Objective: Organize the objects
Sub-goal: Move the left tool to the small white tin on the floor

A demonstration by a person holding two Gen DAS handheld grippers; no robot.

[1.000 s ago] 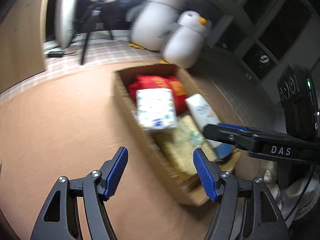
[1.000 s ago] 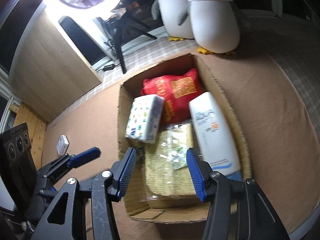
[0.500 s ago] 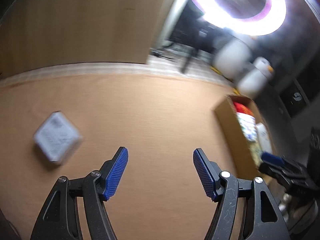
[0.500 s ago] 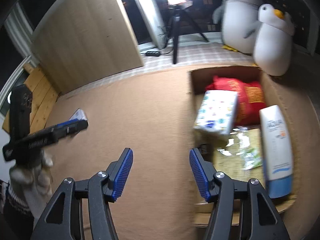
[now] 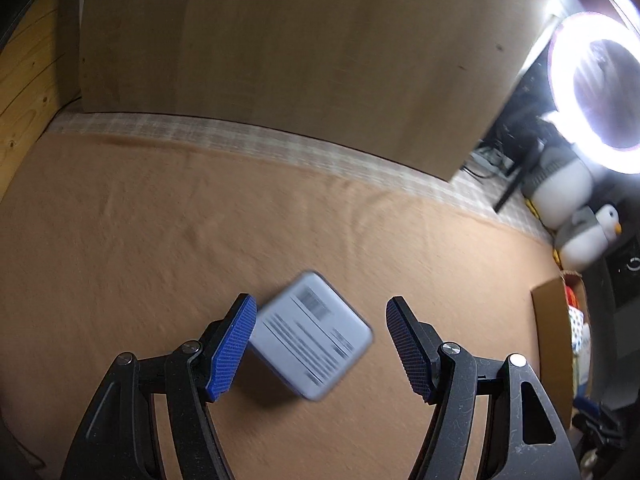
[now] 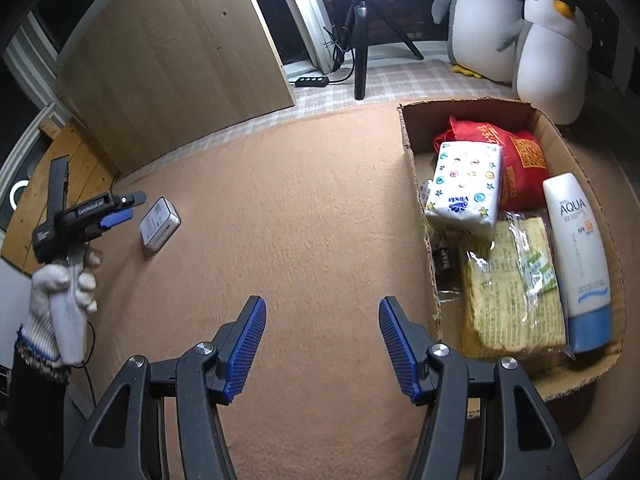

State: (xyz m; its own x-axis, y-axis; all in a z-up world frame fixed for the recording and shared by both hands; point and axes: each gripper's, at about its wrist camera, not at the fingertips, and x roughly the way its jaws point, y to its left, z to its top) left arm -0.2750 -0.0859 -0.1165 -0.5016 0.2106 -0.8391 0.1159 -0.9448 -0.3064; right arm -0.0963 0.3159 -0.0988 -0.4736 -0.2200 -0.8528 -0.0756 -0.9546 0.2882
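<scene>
A small white box with a printed label (image 5: 310,334) lies on the brown cloth (image 5: 160,240). It sits between the spread fingers of my left gripper (image 5: 320,302), which is open; the pads do not press on it. From the right wrist view the same small white box (image 6: 159,222) is at the far left, with the left gripper (image 6: 120,208) just beside it in a gloved hand (image 6: 64,292). My right gripper (image 6: 322,304) hangs open over bare cloth, left of the cardboard box (image 6: 406,136). That box holds a tissue pack (image 6: 466,188), a red bag (image 6: 516,152), a sunscreen tube (image 6: 576,248) and a yellow packet (image 6: 508,280).
Two penguin plush toys (image 6: 548,52) stand behind the cardboard box. A tripod (image 6: 360,40) and a wooden panel (image 6: 172,60) stand along the far edge of the cloth. A ring light (image 5: 600,88) glares at the upper right. The cardboard box (image 5: 554,340) shows at the right edge.
My left gripper swung left from the cardboard box across the cloth to the small white box. My right gripper drew back left off the cardboard box, its jaws a little wider.
</scene>
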